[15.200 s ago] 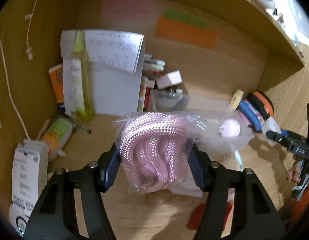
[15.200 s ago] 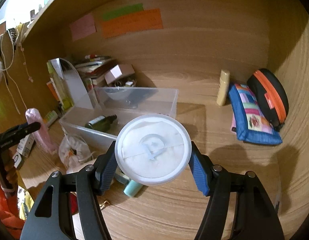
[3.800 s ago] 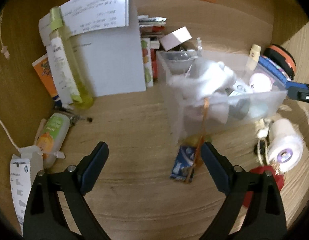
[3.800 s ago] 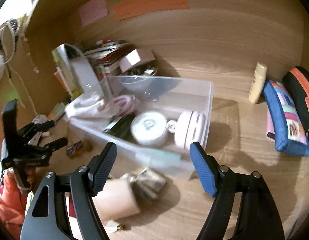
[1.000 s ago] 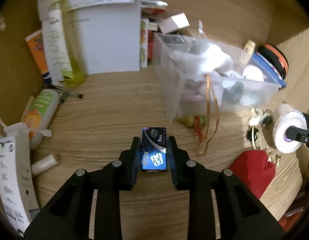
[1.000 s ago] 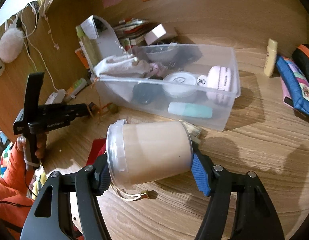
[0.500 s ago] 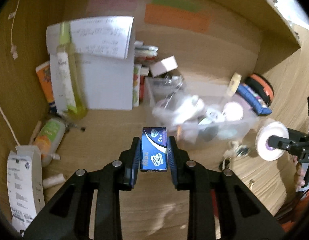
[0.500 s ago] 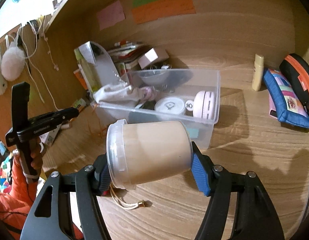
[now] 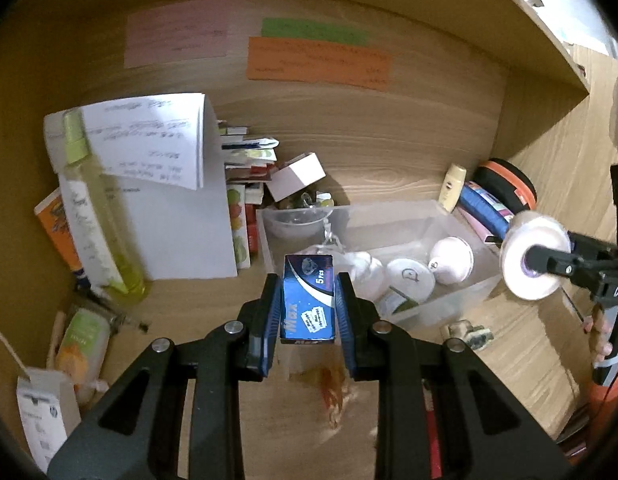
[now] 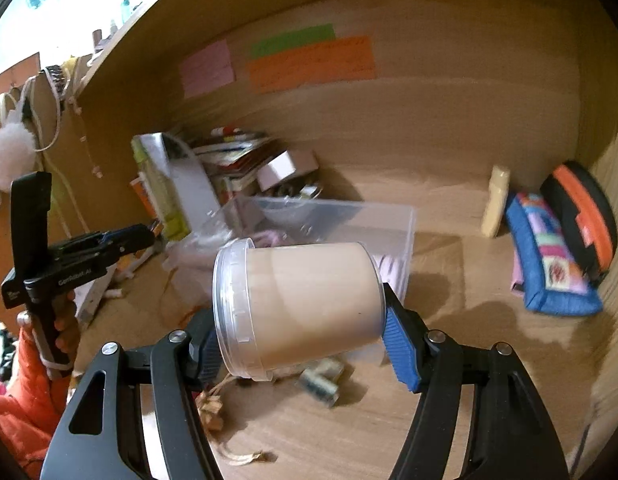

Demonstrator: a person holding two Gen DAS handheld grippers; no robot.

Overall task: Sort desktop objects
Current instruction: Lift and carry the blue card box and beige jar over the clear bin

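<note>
Blue pads of the left gripper (image 9: 308, 309) sit low centre in the left wrist view, clamped on both sides of a small blue box (image 9: 308, 299) w/ "Max" and "5 Pcs" print, held upright and clear of the wooden surface (image 9: 197, 340). Just beyond it, centre-right, a clear plastic bin (image 9: 461, 298) rests on the surface w/ a clear bowl (image 9: 295, 222), a crumpled plastic bag (image 9: 355, 266), a round white case (image 9: 411, 276) and a pale pink round item (image 9: 451, 260) inside. Near the bin's front corner lies a small bundled object (image 9: 467, 334), too blurred to ID. Left of frame: yellow-green spray bottle (image 9: 97, 220) leaning on a white file holder (image 9: 181, 224) w/ paper draped over it. Far back wall carries pink, green and orange notes (image 9: 317, 64).

Right wrist view, low centre: right gripper (image 10: 299, 338) is closed around a tan jar (image 10: 305, 306) w/ a clear lid, jar lying sideways, lid end to the left, lifted off the surface. Behind it the same bin; at far right a patchwork blue pouch (image 10: 549, 264) and a black-orange case (image 10: 581, 212) on the surface
</note>
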